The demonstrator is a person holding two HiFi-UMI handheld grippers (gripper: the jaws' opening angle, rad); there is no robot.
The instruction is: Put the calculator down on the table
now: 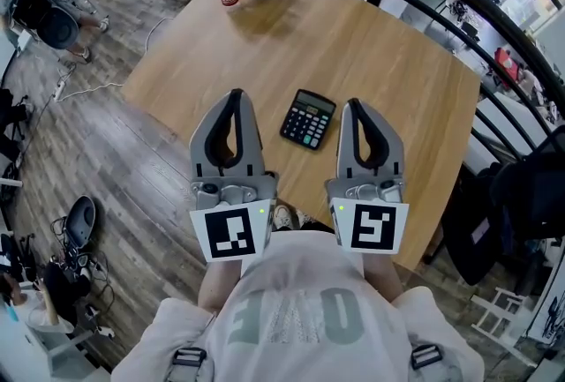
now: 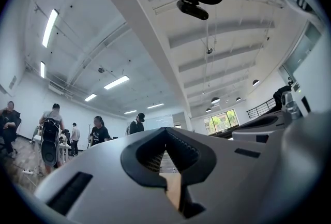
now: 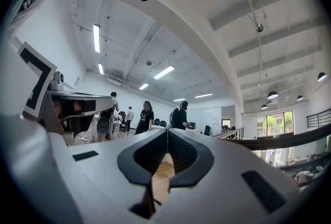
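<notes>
Calculator (image 1: 308,118) flat on table (image 1: 388,63), head view only; left claw (image 1: 235,96), right claw (image 1: 354,104) closed, empty.

Left gripper (image 1: 236,98) (image 2: 165,130): jaws closed, pads meeting tip to tip. Pointing away from body, nose tilted slightly up.
Right gripper (image 1: 353,104) (image 3: 166,131): same, jaws closed tip to tip, slight upward tilt.
Both held side by side, parallel, gap between them, close in front of torso.
Left marker cube (image 1: 231,232) and right marker cube (image 1: 371,227) at rear ends, facing up.
</notes>
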